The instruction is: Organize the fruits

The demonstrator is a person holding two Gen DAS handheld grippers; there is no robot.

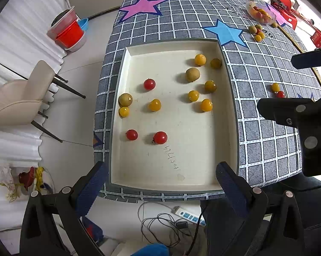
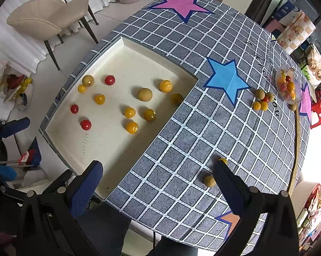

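Note:
A cream tray point(image 1: 173, 179) point(image 2: 60, 136) sits on the checked tablecloth and holds several red, yellow and greenish-brown small fruits, such as a red tomato point(image 1: 160, 137) point(image 2: 86, 125). My left gripper point(image 1: 160, 183) is open and empty above the tray's near edge. My right gripper point(image 2: 158, 183) is open and empty over the cloth right of the tray; it shows from the side in the left wrist view point(image 1: 288, 81). A loose brownish fruit point(image 2: 209, 181) and a yellow one point(image 2: 222, 160) lie beside its right finger point(image 2: 228, 183). A glass bowl point(image 1: 260, 11) point(image 2: 288, 87) holds more fruit.
A small cluster of fruits point(image 1: 256, 33) point(image 2: 261, 101) lies near the bowl. Paper stars, pink point(image 2: 181, 5) and blue point(image 2: 228, 79), lie on the cloth. A beige chair point(image 1: 19, 98) stands left of the table. A power strip point(image 1: 190, 215) and cables lie on the floor.

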